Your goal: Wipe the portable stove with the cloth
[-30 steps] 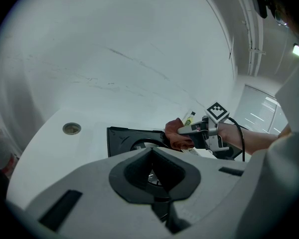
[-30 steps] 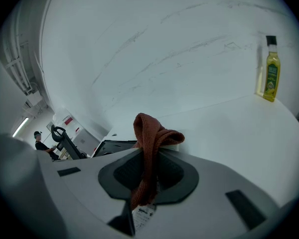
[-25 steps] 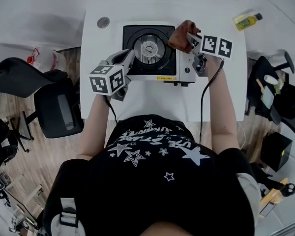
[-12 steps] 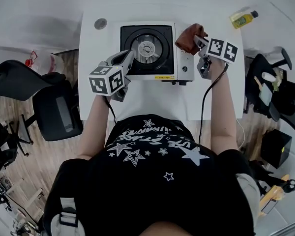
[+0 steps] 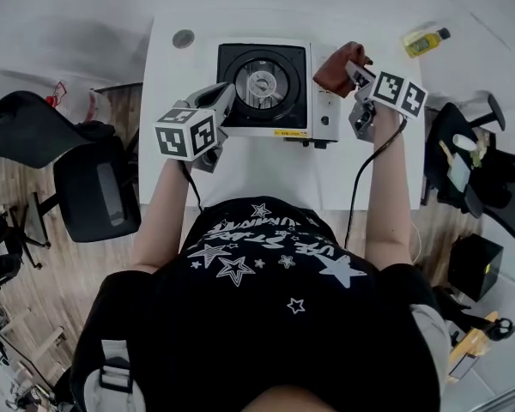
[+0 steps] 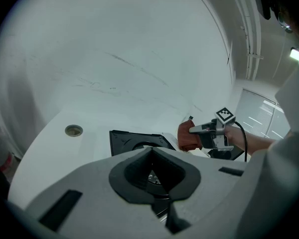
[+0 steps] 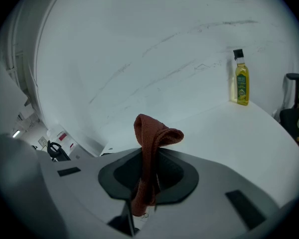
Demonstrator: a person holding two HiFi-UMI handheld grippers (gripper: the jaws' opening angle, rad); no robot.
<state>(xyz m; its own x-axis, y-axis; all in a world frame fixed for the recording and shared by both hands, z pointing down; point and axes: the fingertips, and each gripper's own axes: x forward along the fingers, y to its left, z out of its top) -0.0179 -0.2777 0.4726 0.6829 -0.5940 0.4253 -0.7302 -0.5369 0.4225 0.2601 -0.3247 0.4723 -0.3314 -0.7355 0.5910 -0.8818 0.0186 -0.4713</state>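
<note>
While the cloth (image 5: 335,69) is pinched as a narrow folded bunch in the right claw (image 5: 352,69), little of its face is free to meet a surface. The right gripper view shows it standing up from the clenched jaws in a loop. It hangs at the far right corner of the portable stove (image 5: 266,88), over the pale control strip (image 5: 326,93). Whether it touches the casing cannot be told. The stove sits square at the middle of the white desk (image 5: 249,170), with its black top and round burner (image 5: 263,81) exposed and its knob (image 5: 325,120) at the near right.

Judgement: the step in hand is a wiping stroke along the stove's right side. To do it well, the claw should tip so that the loose fold lies flat on the casing. It should then draw in straight, overlapping passes under light, even pressure. The raised burner and the knob are likely to snag the bunch, so strokes should skirt them.

The left claw (image 5: 221,103) is clenched on nothing, its tips just beside the stove's near left edge. The burner shows beyond them in the left gripper view. It appears well placed to steady the casing against sliding.

An oil bottle (image 5: 425,39) stands well apart at the desk's far right corner, and a round grommet (image 5: 183,38) lies at the far left. Neither obstructs.
</note>
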